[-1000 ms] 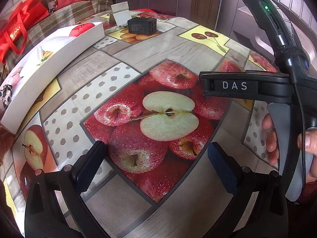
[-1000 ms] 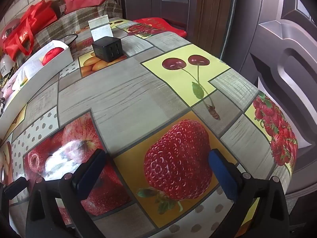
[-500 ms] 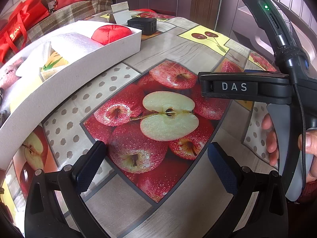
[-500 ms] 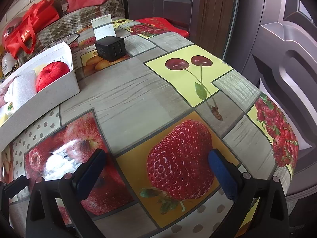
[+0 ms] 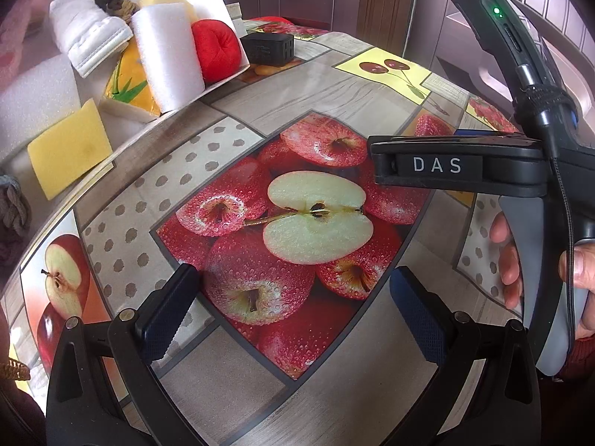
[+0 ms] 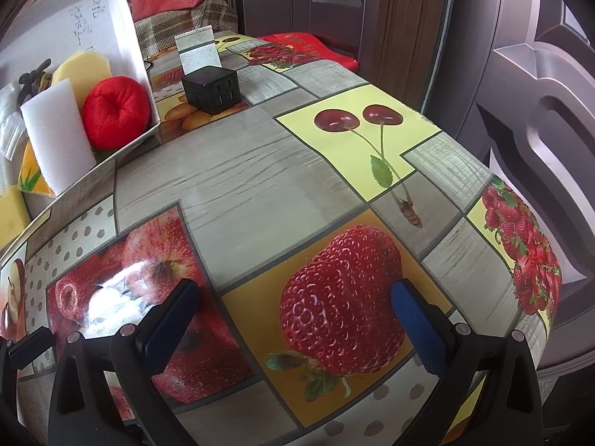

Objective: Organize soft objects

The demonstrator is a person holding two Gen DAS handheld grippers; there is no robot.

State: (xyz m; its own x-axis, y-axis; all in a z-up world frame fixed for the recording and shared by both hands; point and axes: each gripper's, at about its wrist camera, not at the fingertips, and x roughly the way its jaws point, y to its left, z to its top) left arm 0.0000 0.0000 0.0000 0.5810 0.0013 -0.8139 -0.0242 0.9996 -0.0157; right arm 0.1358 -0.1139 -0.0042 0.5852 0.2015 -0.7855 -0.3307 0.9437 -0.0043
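The soft objects sit crowded in a white cardboard box [image 5: 219, 78] tipped steeply up on the far left of the table: a round red plush cushion [image 5: 215, 50] at the right end, a white foam block [image 5: 167, 55] leaning against it, a quilted white fabric roll [image 5: 87, 39], a flat yellow sponge [image 5: 68, 148] low at the left, and a yellow printed packet [image 5: 130, 81] beneath. The tilt is the risk: I judge the pile could slide out onto the fruit-printed tablecloth [image 5: 260, 119] or knock the black cube charger [image 5: 269, 48] just beside the box's right end. Neither tool can catch anything. The left gripper [image 5: 293, 301] hangs over the apple print with jaws spread and empty; the right gripper [image 6: 293, 316] hovers over the strawberry print, likewise spread and empty, well apart from the box.
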